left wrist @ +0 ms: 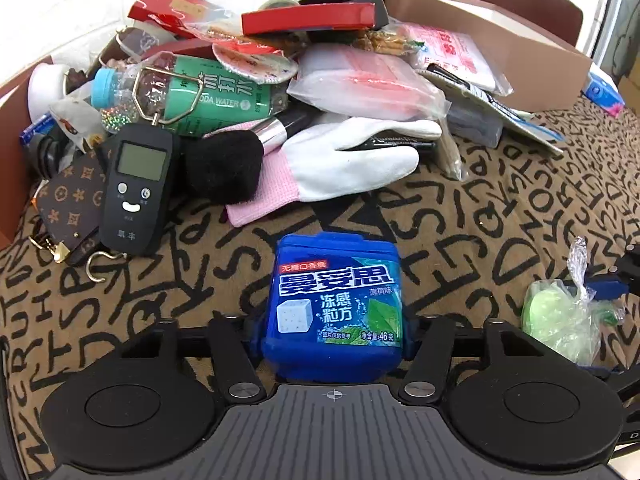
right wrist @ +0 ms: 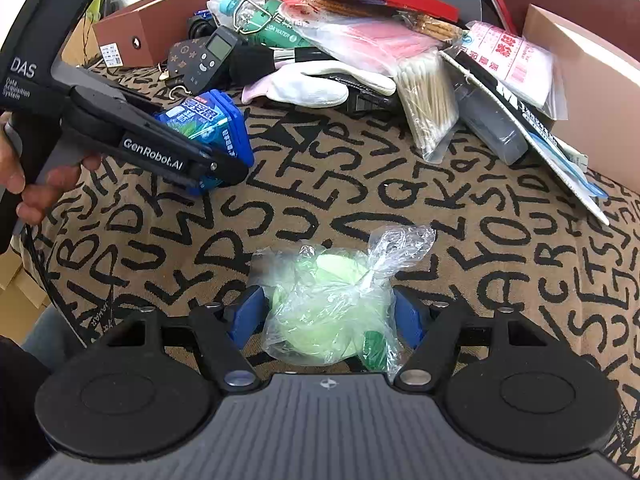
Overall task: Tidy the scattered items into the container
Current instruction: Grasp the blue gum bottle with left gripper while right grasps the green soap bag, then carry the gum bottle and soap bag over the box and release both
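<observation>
Blue gum box (left wrist: 335, 304) sat pinched in the left gripper (left wrist: 332, 332) on letter-printed brown cloth (left wrist: 500, 232). Only the right-wrist view showed a hand (right wrist: 36, 188) and the right gripper (right wrist: 326, 320) spread around a bagged green item (right wrist: 328, 312). Brown container (left wrist: 520, 36) lay behind.

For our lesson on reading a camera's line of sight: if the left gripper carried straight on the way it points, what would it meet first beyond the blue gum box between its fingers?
Past the blue gum box comes bare patterned cloth, then probably the white glove with its pink cuff; depth is uncertain.
</observation>
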### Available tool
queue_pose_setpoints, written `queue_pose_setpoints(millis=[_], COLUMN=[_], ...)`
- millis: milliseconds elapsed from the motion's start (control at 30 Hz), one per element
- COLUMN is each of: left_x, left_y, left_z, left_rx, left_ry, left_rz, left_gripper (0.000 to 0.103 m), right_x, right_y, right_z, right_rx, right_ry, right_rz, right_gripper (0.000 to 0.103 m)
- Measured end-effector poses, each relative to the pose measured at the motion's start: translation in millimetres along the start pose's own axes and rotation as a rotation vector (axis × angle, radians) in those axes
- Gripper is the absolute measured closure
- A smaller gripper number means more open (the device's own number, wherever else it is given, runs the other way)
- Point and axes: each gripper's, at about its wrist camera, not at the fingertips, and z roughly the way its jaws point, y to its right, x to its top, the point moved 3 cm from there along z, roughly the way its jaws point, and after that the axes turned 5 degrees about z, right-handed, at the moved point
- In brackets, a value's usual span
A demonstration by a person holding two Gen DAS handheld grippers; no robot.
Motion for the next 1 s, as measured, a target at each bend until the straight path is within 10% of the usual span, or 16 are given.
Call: queue_pose_setpoints(millis=[600, 1000], left_x=[5.9, 76.7], left_y=[7.0, 35.1], left_z=[-2.3, -128.1], left_rx=[0.021, -0.072], left_ry=[0.001, 0.220], left_rz=[0.008, 0.088], left_gripper=[0.046, 0.046], right_x=[6.3, 70.8], right_y=[2.6, 27.6], right_z=[-2.5, -113.4], right_rx=[0.016, 0.050], right_ry=[-0.046, 0.142], right_rz=[0.052, 0.199], right_gripper=[0.039, 0.039])
